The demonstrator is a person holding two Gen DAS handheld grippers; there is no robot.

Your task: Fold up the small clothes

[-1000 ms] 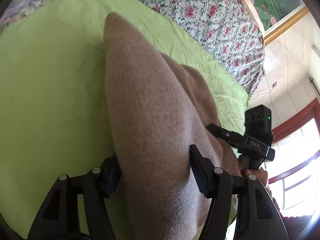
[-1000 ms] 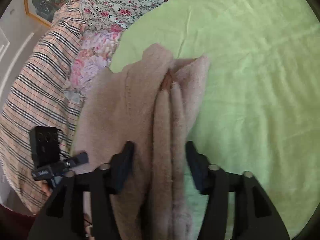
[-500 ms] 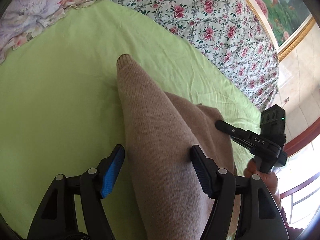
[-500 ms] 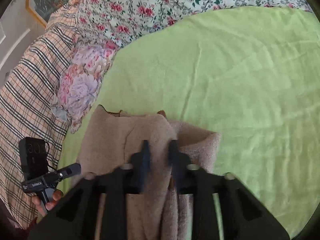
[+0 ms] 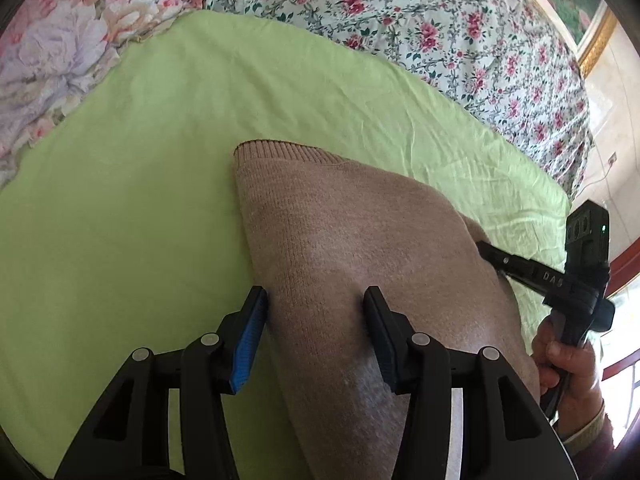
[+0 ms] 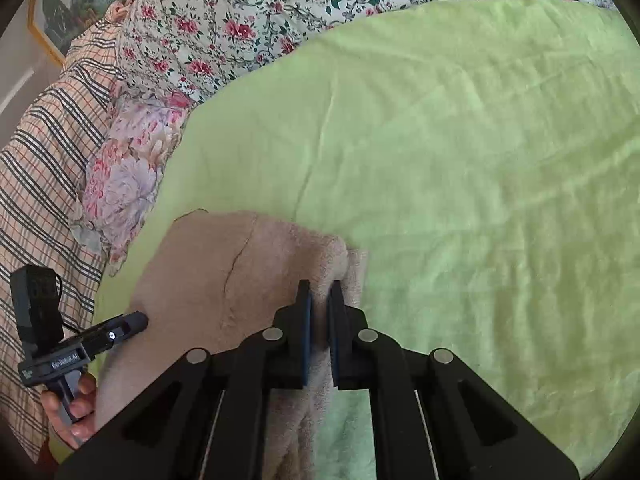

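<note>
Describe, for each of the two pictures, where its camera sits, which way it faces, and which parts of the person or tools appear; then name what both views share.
Left wrist: sits on the left gripper, facing along open fingers over the beige sweater toward floral bedding; the right hand appears.
Right wrist: sits on the right gripper, shut on sweater fabric, facing the green sheet; the left hand appears.
Shared: sweater, sheet, floral bedding.

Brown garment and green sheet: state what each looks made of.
Brown garment: knitted, probably wool or acrylic; fine stitch rows, ribbed hem, matte and fuzzy, clamped in the right tongs. Green sheet: thin woven fabric, likely cotton; matte, creased.
</note>
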